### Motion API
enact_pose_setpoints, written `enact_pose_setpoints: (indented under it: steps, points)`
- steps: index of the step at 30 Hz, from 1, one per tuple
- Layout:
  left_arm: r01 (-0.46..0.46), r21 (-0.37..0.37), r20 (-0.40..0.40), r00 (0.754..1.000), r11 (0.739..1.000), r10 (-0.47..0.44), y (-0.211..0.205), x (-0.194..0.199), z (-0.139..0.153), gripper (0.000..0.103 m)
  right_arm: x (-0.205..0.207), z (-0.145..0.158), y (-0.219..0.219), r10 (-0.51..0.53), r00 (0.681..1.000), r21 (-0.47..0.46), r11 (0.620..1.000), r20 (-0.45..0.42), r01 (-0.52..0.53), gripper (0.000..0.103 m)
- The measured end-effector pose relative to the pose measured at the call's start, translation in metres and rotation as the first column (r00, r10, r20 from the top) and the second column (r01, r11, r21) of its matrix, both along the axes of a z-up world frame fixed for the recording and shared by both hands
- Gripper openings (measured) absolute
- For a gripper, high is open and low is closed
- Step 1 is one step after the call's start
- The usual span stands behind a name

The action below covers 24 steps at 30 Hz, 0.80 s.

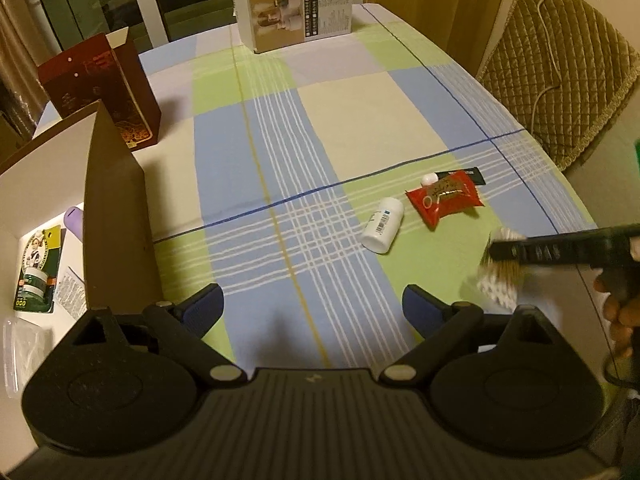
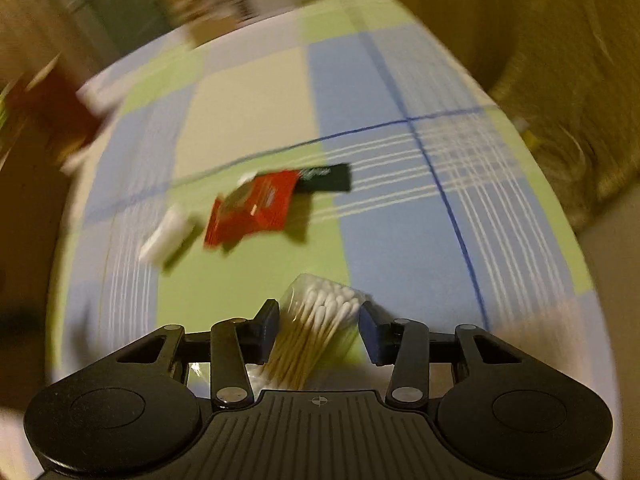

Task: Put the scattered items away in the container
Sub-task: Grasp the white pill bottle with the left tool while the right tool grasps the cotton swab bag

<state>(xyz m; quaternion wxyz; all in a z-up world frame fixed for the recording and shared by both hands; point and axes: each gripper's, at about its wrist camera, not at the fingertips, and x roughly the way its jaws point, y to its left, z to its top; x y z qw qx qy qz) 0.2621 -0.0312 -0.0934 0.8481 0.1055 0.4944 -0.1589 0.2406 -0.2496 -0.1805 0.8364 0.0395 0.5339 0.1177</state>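
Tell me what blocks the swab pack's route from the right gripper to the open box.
The cotton swab pack sits between the right gripper fingers. The box's near wall stands between it and the box interior, so it must go over.

Your container (image 1: 116, 200) sits at the table's (image 1: 360, 120) left edge; bottle (image 1: 382, 225), packet (image 1: 444, 198) and sachet (image 1: 476, 176) (partly under the packet) lie right, swabs (image 2: 316, 328) nearest you.

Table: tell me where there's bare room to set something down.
The middle of the table is bare, from the white box to the left tool. It is crowded on the right, around the white bottle, red packet and right tool.
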Motion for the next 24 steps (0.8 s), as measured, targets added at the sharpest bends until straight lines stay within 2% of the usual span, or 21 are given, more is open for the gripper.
enact_pose_setpoints:
  steps: [2, 4, 5, 7, 10, 11, 12, 13, 14, 15, 18, 21, 23, 24]
  points:
    - [0.009, 0.002, -0.001, 1.0, 1.0, -0.009, -0.002, -0.001, -0.001, 0.094, -0.009, 0.003, -0.007, 0.095, 0.995, -0.036, 0.995, 0.042, -0.094, 0.047]
    - [0.012, 0.003, -0.006, 1.0, 1.0, -0.012, -0.004, -0.001, -0.003, 0.094, -0.014, 0.006, -0.016, 0.067, 0.997, -0.044, 0.997, 0.047, -0.065, 0.066]
    - [0.012, 0.002, -0.01, 1.0, 1.0, -0.012, -0.006, -0.001, -0.004, 0.094, -0.016, 0.008, -0.021, 0.026, 0.998, -0.023, 0.999, 0.049, -0.025, 0.082]
    - [0.012, -0.001, -0.016, 1.0, 1.0, -0.012, -0.009, -0.001, -0.007, 0.094, -0.021, 0.011, -0.028, -0.044, 0.998, 0.048, 0.998, 0.049, 0.042, 0.083]
    - [0.018, -0.001, -0.024, 1.0, 1.0, -0.018, -0.013, 0.0, -0.009, 0.094, -0.024, 0.009, -0.019, -0.057, 0.997, 0.013, 0.998, 0.041, 0.057, 0.083]
    - [0.023, 0.002, -0.026, 0.999, 1.0, -0.023, -0.014, 0.0, -0.01, 0.094, -0.024, 0.006, -0.015, -0.039, 0.999, -0.015, 0.999, 0.038, 0.04, 0.081]
    - [0.029, 0.005, -0.026, 0.999, 1.0, -0.029, -0.015, 0.0, -0.01, 0.093, -0.025, 0.002, -0.011, -0.017, 0.999, -0.043, 0.999, 0.033, 0.019, 0.068]
    - [0.034, 0.009, -0.026, 0.999, 0.999, -0.034, -0.016, 0.0, -0.011, 0.093, -0.027, 0.001, -0.007, 0.008, 0.998, -0.087, 0.996, 0.061, -0.003, 0.062]
    - [0.04, 0.013, -0.025, 0.999, 0.999, -0.039, -0.017, 0.0, -0.011, 0.093, -0.028, 0.0, -0.004, 0.039, 0.996, -0.136, 0.99, 0.08, -0.028, 0.047]
    - [0.045, 0.017, -0.024, 0.999, 0.999, -0.045, -0.017, 0.001, -0.011, 0.093, -0.029, -0.001, -0.002, 0.073, 0.993, -0.174, 0.983, 0.089, -0.057, 0.038]
    - [0.063, 0.019, -0.024, 0.998, 0.998, -0.063, -0.021, 0.004, -0.012, 0.092, -0.026, -0.001, -0.014, 0.08, 0.993, -0.141, 0.988, 0.084, -0.068, 0.033]
    - [0.079, 0.013, -0.019, 0.997, 0.997, -0.079, -0.027, 0.01, -0.014, 0.092, -0.027, -0.003, -0.022, 0.101, 0.991, -0.139, 0.986, 0.093, -0.087, 0.033]
    - [0.099, 0.012, -0.019, 0.995, 0.995, -0.099, -0.033, 0.017, -0.019, 0.089, -0.027, -0.003, -0.022, 0.099, 0.991, -0.131, 0.988, 0.093, -0.087, 0.033]
    - [0.112, 0.009, -0.023, 0.993, 0.994, -0.112, -0.036, 0.02, -0.021, 0.083, -0.027, -0.003, -0.023, 0.098, 0.991, -0.129, 0.988, 0.093, -0.086, 0.033]
